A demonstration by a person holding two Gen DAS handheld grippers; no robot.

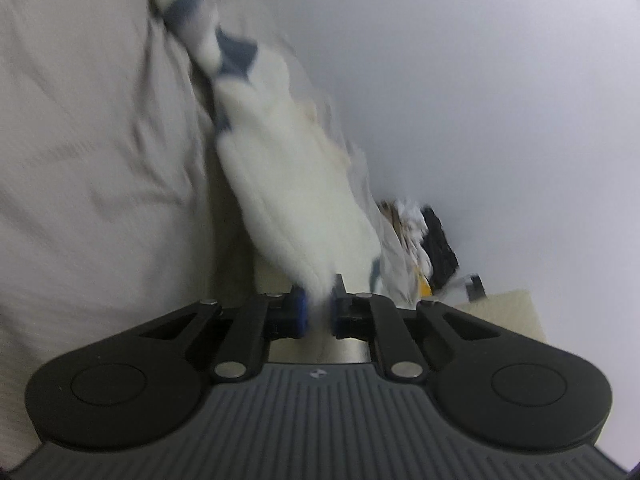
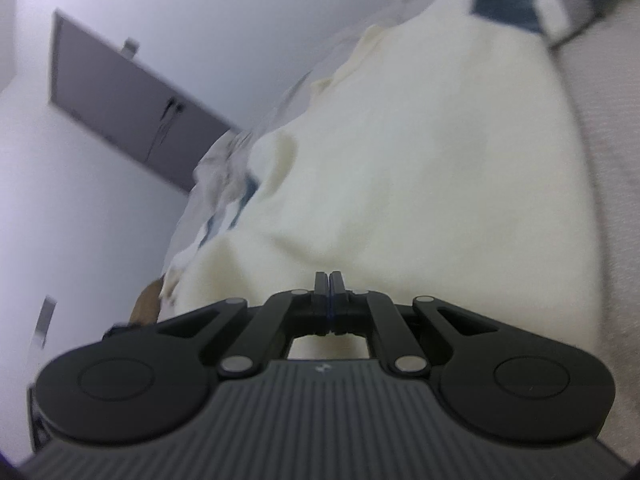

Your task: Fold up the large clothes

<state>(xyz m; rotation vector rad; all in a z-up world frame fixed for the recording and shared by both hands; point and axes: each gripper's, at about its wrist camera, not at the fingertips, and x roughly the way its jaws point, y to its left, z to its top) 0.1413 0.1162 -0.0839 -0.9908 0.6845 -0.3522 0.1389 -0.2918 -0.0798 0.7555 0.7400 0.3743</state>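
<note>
A cream-white knit garment (image 1: 296,184) with dark blue and grey stripes near its far end stretches away from my left gripper (image 1: 318,312). The left jaws are shut on its near edge, bunched between the blue pads. In the right wrist view the same garment (image 2: 420,152) lies spread wide over the bed, its striped end (image 2: 532,0) at the top right. My right gripper (image 2: 330,304) has its jaws pressed together at the garment's near edge; whether cloth is pinched between them is hidden.
A beige bed sheet (image 1: 88,160) lies at the left, and also shows in the right wrist view (image 2: 608,200). A pile of crumpled clothes (image 1: 416,240) sits by the white wall (image 1: 480,80). A grey door (image 2: 120,96) is at the left, with rumpled cloth (image 2: 224,184) below it.
</note>
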